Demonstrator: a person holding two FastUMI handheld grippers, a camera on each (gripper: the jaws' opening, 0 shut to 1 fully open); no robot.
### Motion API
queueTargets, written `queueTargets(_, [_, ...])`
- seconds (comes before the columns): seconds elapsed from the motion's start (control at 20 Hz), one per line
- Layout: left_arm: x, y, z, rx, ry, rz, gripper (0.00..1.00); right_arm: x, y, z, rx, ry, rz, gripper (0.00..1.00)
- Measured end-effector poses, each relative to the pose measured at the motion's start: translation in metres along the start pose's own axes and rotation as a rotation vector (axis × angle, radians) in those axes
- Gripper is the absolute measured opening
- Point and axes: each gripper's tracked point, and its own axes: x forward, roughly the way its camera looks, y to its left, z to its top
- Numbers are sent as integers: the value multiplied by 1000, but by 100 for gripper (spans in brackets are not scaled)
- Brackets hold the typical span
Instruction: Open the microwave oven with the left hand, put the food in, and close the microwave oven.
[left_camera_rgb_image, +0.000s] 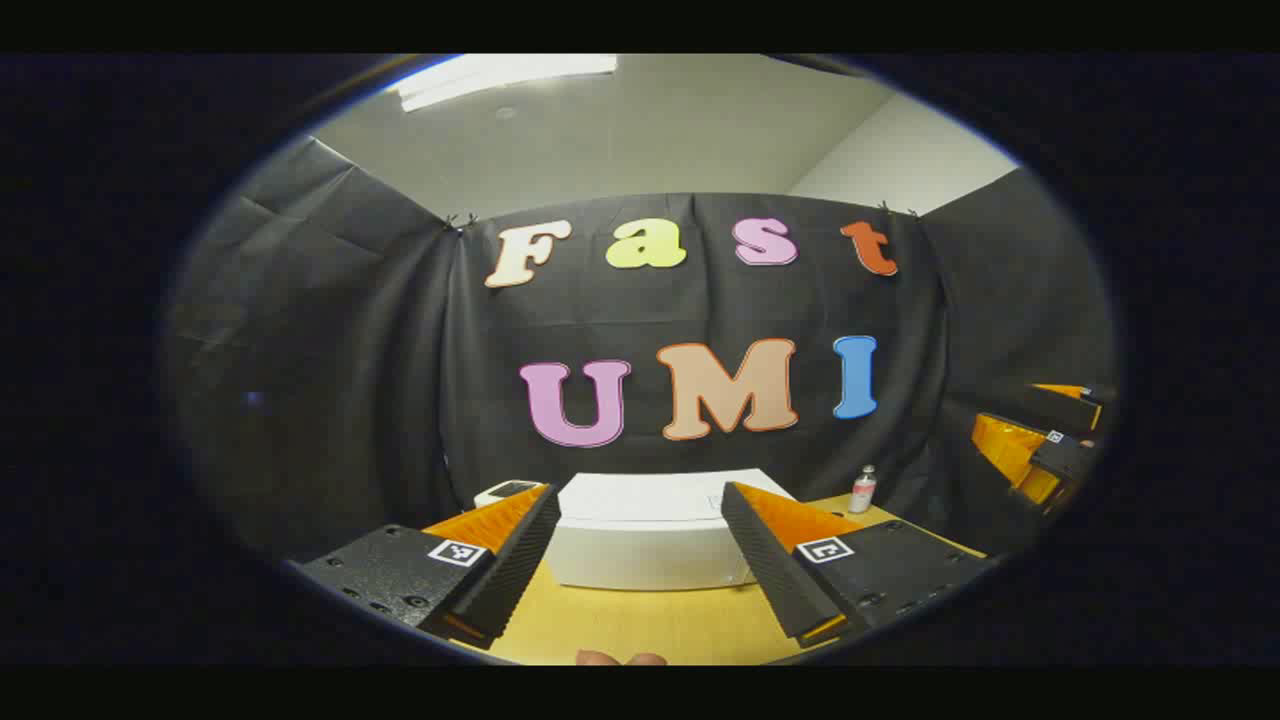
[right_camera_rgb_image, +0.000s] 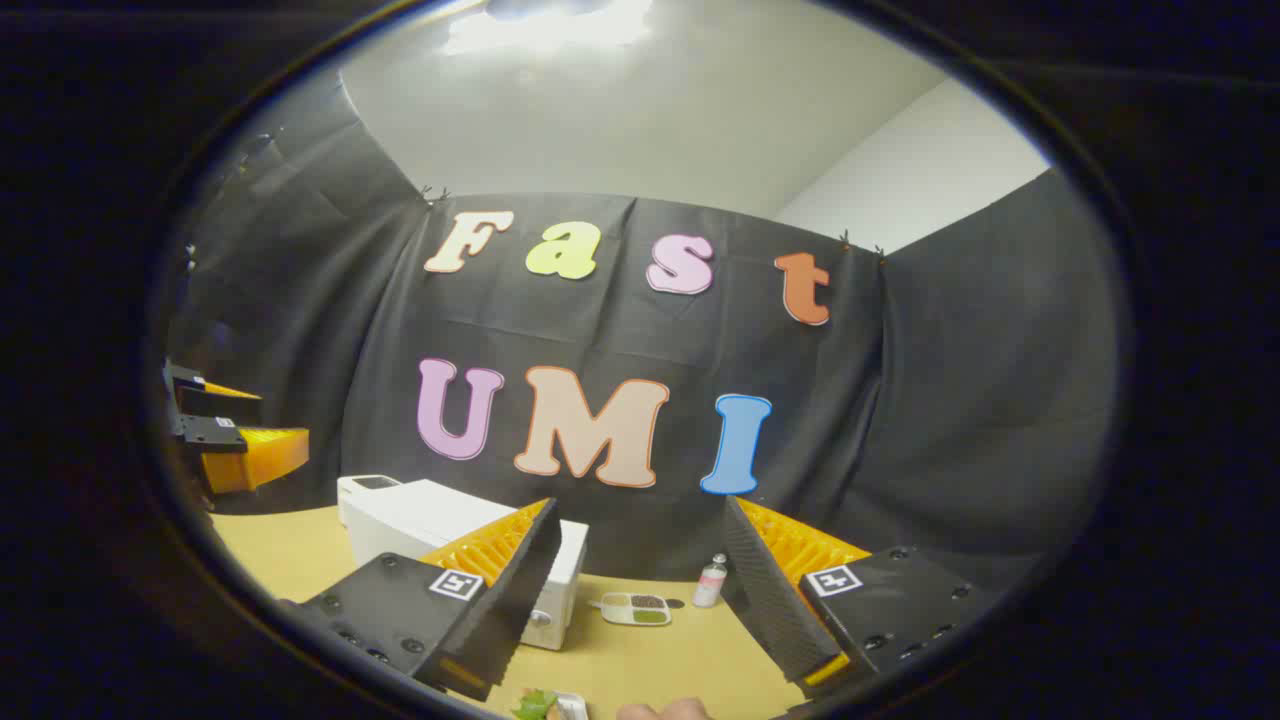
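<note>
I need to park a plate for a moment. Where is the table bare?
Bare wood lies before the microwave, and between the divided tray and the near edge. Crowded: tray beside small bottle, right of the microwave.

The wooden table (right_camera_rgb_image: 660, 655) carries a white microwave (right_camera_rgb_image: 440, 530), a small bottle (right_camera_rgb_image: 711, 582), a divided tray (right_camera_rgb_image: 636, 608) and food (right_camera_rgb_image: 545, 705) near.

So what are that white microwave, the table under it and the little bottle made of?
The microwave looks like painted metal or plastic: smooth, matte white, flat panels; I cannot tell which. The table seems wood or a wood-look laminate, pale yellow-tan with an even, slightly shiny surface. The little bottle looks like clear or whitish plastic with a pale cap, but it is too small to be sure.
</note>
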Motion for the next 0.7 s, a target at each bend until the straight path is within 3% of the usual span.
queueTargets(0.7, [5, -7, 6, 50, -27, 11, 97, 9, -36, -1, -11, -2, -70, 96])
